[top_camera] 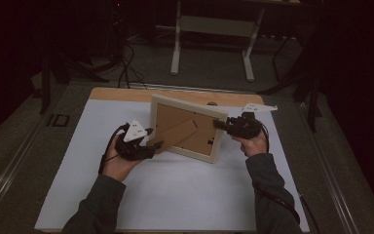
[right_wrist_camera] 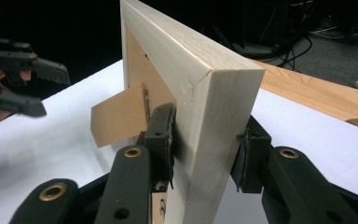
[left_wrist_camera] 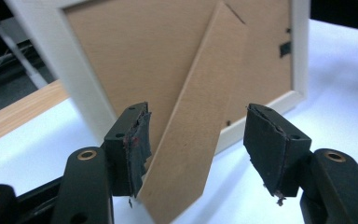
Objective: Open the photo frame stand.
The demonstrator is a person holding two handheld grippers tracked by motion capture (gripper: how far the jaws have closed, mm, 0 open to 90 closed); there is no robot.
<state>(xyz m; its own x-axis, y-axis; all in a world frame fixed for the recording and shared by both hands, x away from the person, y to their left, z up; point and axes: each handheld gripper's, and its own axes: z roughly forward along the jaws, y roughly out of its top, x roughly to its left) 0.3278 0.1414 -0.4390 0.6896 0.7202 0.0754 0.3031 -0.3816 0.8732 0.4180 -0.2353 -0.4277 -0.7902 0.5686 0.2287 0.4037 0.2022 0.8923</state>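
A pale wooden picture frame (top_camera: 187, 127) stands upright on the white sheet, its brown backboard (left_wrist_camera: 135, 56) facing me. My right gripper (top_camera: 219, 124) is shut on the frame's right edge, one pad on the back and one on the front (right_wrist_camera: 207, 140). A brown cardboard stand leg (top_camera: 175, 132) is folded out from the back toward the left. My left gripper (top_camera: 153, 139) is open, with the leg's free end (left_wrist_camera: 196, 126) between its jaws, close against the left pad and well apart from the right one. In the right gripper view the left gripper (right_wrist_camera: 46, 91) sits off to the left.
A white sheet (top_camera: 175, 195) covers the table, with a wooden strip (top_camera: 121, 94) bare along the far edge. Beyond the table stand a white desk frame (top_camera: 175, 44) and floor cables (top_camera: 126, 68). Dark surroundings flank both sides.
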